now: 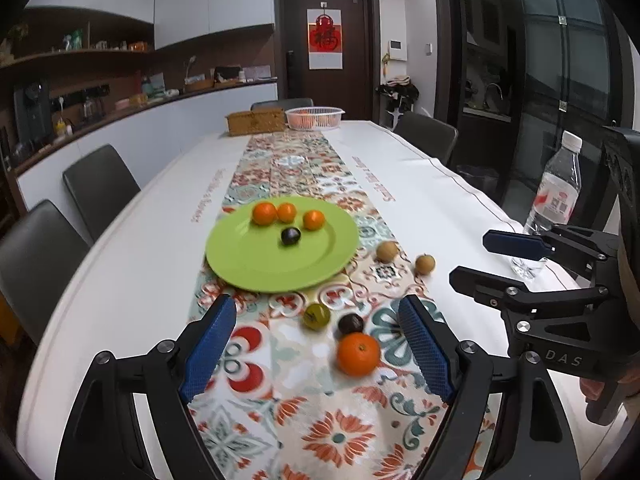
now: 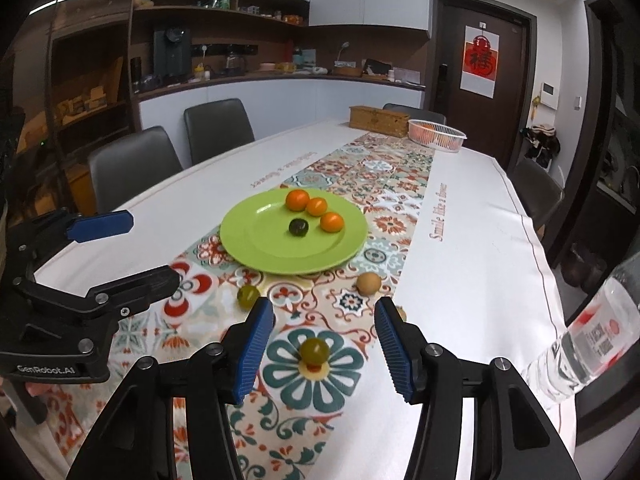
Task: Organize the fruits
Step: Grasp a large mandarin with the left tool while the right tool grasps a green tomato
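The tabletop [image 1: 440, 184] is stretching away under a white cloth with a patterned runner [image 1: 280, 420] lying down its middle, and everything that matters is sitting on that runner. Toward the far side of the fruit, the green plate [image 1: 248, 264] is already carrying three small oranges [image 1: 264, 213] and one dark fruit [image 1: 291, 236], so it reads as the collecting place; a water bottle [image 1: 554, 196] is standing off to the right, on the white cloth.

Loose fruit is lying between the plate and the two tools. The large orange [image 1: 358, 353] is sitting just ahead of the left hand-held gripper [image 1: 316, 344], a little right of its centre line and close to its right finger, with a dark plum-like fruit [image 1: 351, 324] touching or nearly touching it and an olive-green fruit [image 1: 316, 316] just beyond. Two tan fruits [image 1: 387, 251] are resting further out, beside the plate's right rim.

The right hand-held gripper [image 2: 324, 346] is pointing straight at an olive-green fruit [image 2: 315, 351], which is lying almost dead centre between its fingers. That is the relation the next move is likely turning on: the right tool is nearer and aligned, needing only a short push forward and down. Being round, the fruit has no long axis to match.

Both tools are standing with fingers spread wide and holding nothing.
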The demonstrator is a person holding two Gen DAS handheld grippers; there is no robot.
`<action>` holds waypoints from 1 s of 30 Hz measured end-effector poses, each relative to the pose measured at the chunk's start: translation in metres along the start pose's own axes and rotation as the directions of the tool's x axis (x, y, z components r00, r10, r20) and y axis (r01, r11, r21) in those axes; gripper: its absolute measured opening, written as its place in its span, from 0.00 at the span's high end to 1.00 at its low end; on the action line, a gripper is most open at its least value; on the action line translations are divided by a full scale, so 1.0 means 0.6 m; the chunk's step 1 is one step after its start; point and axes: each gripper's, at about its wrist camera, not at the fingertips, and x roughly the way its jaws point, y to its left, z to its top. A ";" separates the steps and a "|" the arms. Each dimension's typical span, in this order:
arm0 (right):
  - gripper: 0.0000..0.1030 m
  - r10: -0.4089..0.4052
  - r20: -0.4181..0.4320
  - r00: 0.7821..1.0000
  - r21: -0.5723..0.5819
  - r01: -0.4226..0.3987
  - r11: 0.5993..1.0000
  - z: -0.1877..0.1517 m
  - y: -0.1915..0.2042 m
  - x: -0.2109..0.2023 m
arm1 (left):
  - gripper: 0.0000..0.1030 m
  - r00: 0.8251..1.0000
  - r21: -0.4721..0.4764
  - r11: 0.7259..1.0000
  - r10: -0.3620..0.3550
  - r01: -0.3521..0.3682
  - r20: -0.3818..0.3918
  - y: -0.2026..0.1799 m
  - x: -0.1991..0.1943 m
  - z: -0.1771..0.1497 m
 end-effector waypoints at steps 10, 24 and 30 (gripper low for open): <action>0.48 0.037 -0.076 0.996 -0.017 -0.039 0.999 -0.043 -0.007 0.035 | 0.19 0.996 0.021 0.999 -0.047 0.049 -0.076 -0.025 0.042 -0.047; 0.48 0.099 -0.192 0.976 -0.002 -0.101 0.995 -0.072 -0.017 0.108 | 0.25 0.979 0.023 0.994 -0.098 0.104 -0.179 -0.033 0.115 -0.068; 0.54 0.114 -0.216 0.970 -0.015 -0.120 0.993 -0.072 -0.016 0.132 | 0.38 0.971 0.020 0.993 -0.113 0.120 -0.211 -0.033 0.138 -0.070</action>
